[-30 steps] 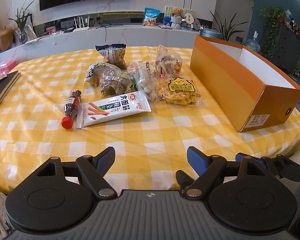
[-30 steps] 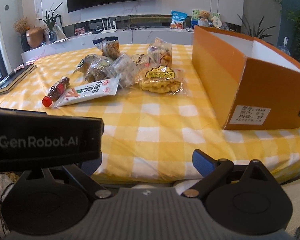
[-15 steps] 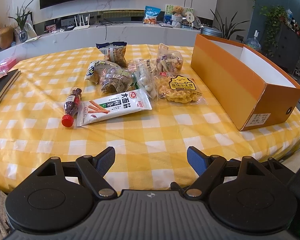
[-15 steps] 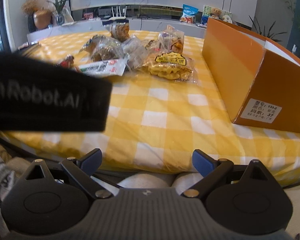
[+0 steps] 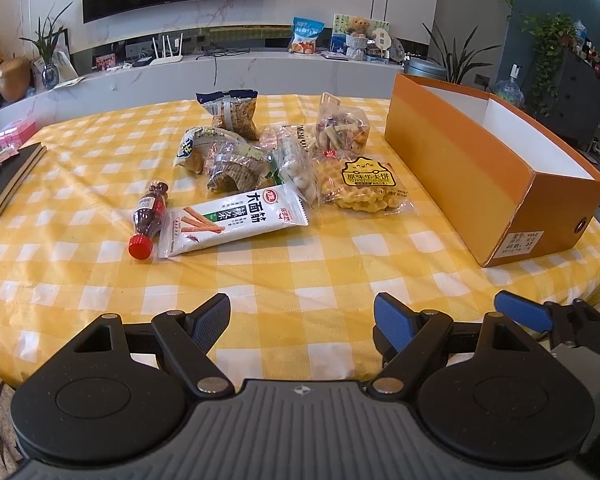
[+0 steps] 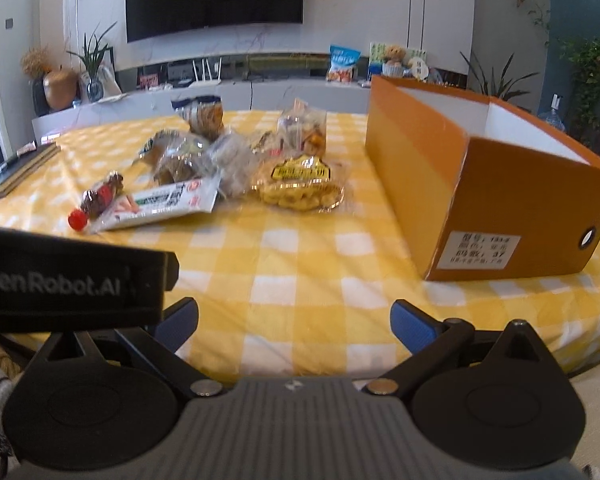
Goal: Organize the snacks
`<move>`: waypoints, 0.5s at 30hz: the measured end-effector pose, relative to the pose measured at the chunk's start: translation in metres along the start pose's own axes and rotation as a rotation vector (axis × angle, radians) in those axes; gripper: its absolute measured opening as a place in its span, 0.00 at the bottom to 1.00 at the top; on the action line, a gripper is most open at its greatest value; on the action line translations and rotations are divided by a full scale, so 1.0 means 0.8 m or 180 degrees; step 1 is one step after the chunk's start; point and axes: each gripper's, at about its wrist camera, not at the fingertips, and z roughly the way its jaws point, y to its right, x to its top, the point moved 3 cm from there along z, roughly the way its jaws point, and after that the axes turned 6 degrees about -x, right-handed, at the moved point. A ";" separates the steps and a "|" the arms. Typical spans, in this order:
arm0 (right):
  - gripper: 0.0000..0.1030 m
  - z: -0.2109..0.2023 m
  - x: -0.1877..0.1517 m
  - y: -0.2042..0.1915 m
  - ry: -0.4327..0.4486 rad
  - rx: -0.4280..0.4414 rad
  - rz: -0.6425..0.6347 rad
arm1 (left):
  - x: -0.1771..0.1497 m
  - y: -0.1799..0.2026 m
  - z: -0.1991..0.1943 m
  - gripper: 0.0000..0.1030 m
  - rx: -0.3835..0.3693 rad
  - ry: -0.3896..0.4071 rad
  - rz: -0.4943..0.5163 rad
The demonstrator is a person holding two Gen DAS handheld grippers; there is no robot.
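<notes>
Broadly, a table under a yellow-and-white checked cloth (image 5: pixel 300 280) fills both views; on its right side stands a long orange box (image 5: pixel 460 168), open at the top with a white inside and a label on its near end, well apart from the snacks heaped at the middle of the cloth. Nearest in that heap lies a white packet printed with sticks (image 5: pixel 232 220), flat and slanted; just right of it is a clear bag of yellow waffle cakes (image 5: pixel 364 192); behind these crowd a clear bag of brown biscuits (image 5: pixel 232 168), a bag of pale round sweets (image 5: pixel 296 164), a bag of mixed crisps (image 5: pixel 342 128) and a blue-topped bag (image 5: pixel 230 110) standing upright at the back. A small dark bottle with a red cap (image 5: pixel 148 220) lies on its side, touching the white packet's left edge. The left gripper (image 5: pixel 302 316) hangs over the near edge of the cloth, its blue pads spread wide and holding nothing; the right gripper (image 6: pixel 294 320) is likewise spread and bare, beside it.
</notes>
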 end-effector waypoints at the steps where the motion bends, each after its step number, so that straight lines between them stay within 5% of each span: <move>1: 0.97 -0.002 0.001 0.001 0.0020 0.0009 0.0024 | 0.000 0.000 0.000 0.93 0.0006 -0.0001 0.0000; 15: 0.97 -0.013 0.008 0.005 0.0136 0.0029 0.0046 | 0.001 0.002 -0.003 0.93 0.0059 0.0060 0.0039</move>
